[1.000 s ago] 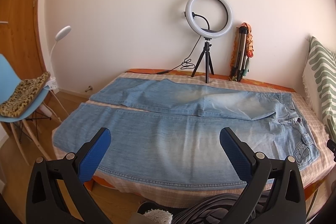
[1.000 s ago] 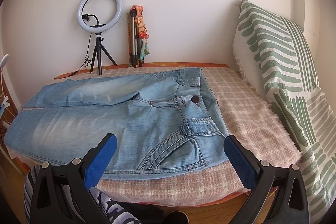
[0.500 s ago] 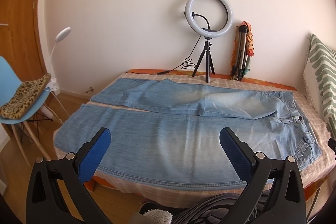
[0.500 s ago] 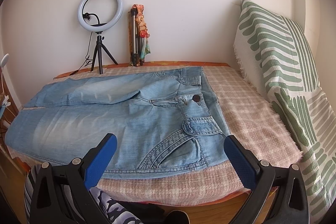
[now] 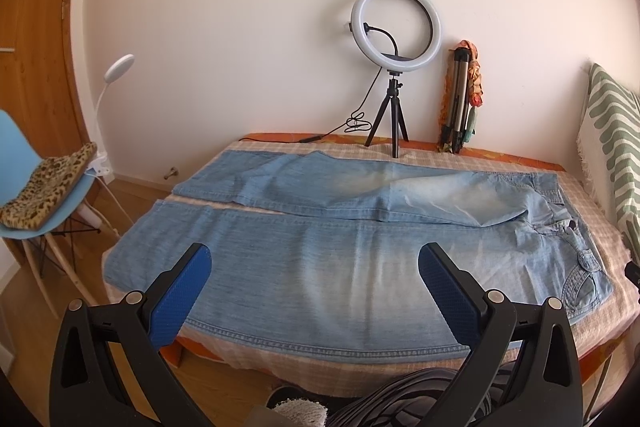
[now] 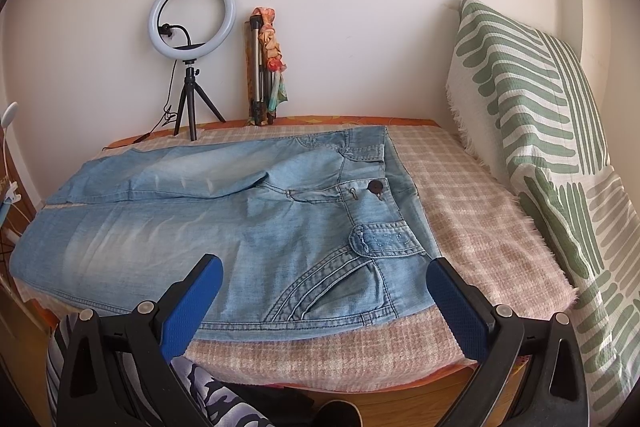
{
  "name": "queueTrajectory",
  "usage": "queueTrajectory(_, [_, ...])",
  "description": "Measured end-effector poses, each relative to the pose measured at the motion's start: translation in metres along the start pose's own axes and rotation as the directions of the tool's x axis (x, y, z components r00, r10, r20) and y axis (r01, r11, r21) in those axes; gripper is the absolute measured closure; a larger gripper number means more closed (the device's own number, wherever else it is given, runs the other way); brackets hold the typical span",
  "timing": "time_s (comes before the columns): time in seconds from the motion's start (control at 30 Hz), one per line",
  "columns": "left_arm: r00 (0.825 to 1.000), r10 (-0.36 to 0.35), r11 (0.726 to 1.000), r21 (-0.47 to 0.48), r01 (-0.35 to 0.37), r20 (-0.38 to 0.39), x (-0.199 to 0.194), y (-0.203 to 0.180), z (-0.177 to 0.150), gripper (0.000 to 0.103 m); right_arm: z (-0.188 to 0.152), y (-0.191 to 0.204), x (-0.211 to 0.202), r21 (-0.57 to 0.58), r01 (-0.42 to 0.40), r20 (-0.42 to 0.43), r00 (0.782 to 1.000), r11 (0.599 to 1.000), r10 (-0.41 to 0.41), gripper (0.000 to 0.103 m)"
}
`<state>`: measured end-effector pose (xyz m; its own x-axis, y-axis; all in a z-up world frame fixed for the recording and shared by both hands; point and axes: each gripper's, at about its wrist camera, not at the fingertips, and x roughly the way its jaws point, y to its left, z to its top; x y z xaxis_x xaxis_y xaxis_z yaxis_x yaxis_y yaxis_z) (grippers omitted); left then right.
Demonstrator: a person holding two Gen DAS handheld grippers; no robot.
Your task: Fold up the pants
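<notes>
Bed [image 5: 596, 223] with checked cover fills the scene, wall at far side, striped pillow [image 6: 552, 131] upright at right end. Pants [image 5: 320, 259], light denim, lie flat and unfolded on the bed, long axis running left-right: waistband at right near the pillow, leg hems at left by the bed's left edge; near leg straight along the near bed edge, far leg angled slightly away, small gap between them at the hems. Left gripper [image 5: 314, 297] spread wide, empty, hovering over the near leg's near seam. Right gripper [image 6: 326, 301] also spread, empty, hovering over the near hip pocket [image 6: 352, 291]. Right one is nearer the waist, left one nearer the hems. Likely next: pinch near edge, carry it far onto the other leg. Room: bare cover at right of waistband; ring light [image 5: 394, 67] and folded tripod [image 5: 460, 99] stand at far edge, close to far leg. Chair [image 5: 44, 195] off left.
</notes>
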<state>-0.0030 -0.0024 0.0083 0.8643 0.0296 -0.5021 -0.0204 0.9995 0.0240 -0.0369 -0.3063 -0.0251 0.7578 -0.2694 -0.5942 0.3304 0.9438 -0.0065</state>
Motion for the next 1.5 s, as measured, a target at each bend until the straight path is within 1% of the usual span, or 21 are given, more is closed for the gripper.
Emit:
queueTrajectory(0.3, [1.0, 0.013, 1.0, -0.004, -0.013, -0.001, 0.001, 0.003, -0.001, 0.0, -0.001, 0.002, 0.001, -0.003, -0.001, 0.0, 1.0, 1.0, 0.001, 0.0])
queueTrajectory(0.4, [1.0, 0.006, 1.0, -0.003, -0.006, -0.006, 0.003, 0.005, -0.001, 0.0, -0.001, 0.005, 0.002, -0.007, -0.002, 0.001, 1.0, 1.0, 0.002, 0.0])
queueTrajectory(0.5, [1.0, -0.013, 1.0, 0.0, 0.013, -0.014, 0.007, 0.01, -0.001, 0.0, 0.003, 0.007, 0.005, -0.008, -0.007, -0.005, 1.0, 1.0, 0.007, 0.0])
queueTrajectory(0.63, [1.0, -0.004, 1.0, 0.009, 0.004, -0.026, 0.016, 0.02, 0.0, 0.0, 0.011, 0.01, 0.006, -0.033, -0.016, -0.002, 1.0, 0.999, 0.016, 0.0])
queueTrajectory(0.73, [1.0, 0.014, 1.0, 0.023, -0.013, -0.022, 0.021, 0.03, 0.003, 0.0, 0.024, 0.01, 0.007, -0.053, -0.032, 0.009, 0.999, 0.998, 0.033, 0.0])
queueTrajectory(0.9, [1.0, 0.007, 0.999, 0.047, -0.008, 0.026, 0.025, 0.053, 0.012, 0.0, 0.056, 0.014, 0.012, -0.074, -0.094, 0.021, 0.995, 0.993, 0.096, 0.0])
queueTrajectory(1.0, [1.0, 0.016, 0.999, 0.035, -0.016, 0.015, 0.035, 0.068, 0.022, 0.0, 0.079, 0.019, 0.016, -0.093, -0.114, 0.034, 0.992, 0.989, 0.118, 0.0])
queueTrajectory(1.13, [1.0, 0.025, 1.0, 0.006, -0.025, 0.003, 0.049, 0.088, 0.036, 0.001, 0.108, 0.032, 0.025, -0.144, -0.118, 0.045, 0.991, 0.982, 0.126, 0.0])
queueTrajectory(1.27, [1.0, 0.008, 1.0, -0.027, -0.008, -0.013, 0.066, 0.106, 0.05, 0.002, 0.133, 0.053, 0.039, -0.2, -0.15, 0.034, 0.987, 0.968, 0.16, 0.0])
queueTrajectory(1.37, [0.999, 0.005, 0.999, -0.044, -0.007, -0.034, 0.085, 0.118, 0.062, 0.003, 0.154, 0.073, 0.055, -0.247, -0.198, 0.007, 0.979, 0.949, 0.206, 0.0])
queueTrajectory(1.47, [0.998, -0.006, 0.998, -0.057, 0.002, -0.068, 0.106, 0.128, 0.073, 0.009, 0.173, 0.093, 0.075, -0.308, -0.217, -0.007, 0.974, 0.926, 0.226, 0.0])
queueTrajectory(1.5, [0.997, -0.014, 0.998, -0.062, 0.009, -0.077, 0.113, 0.131, 0.077, 0.009, 0.181, 0.099, 0.082, -0.325, -0.227, -0.012, 0.972, 0.918, 0.236, 0.0])
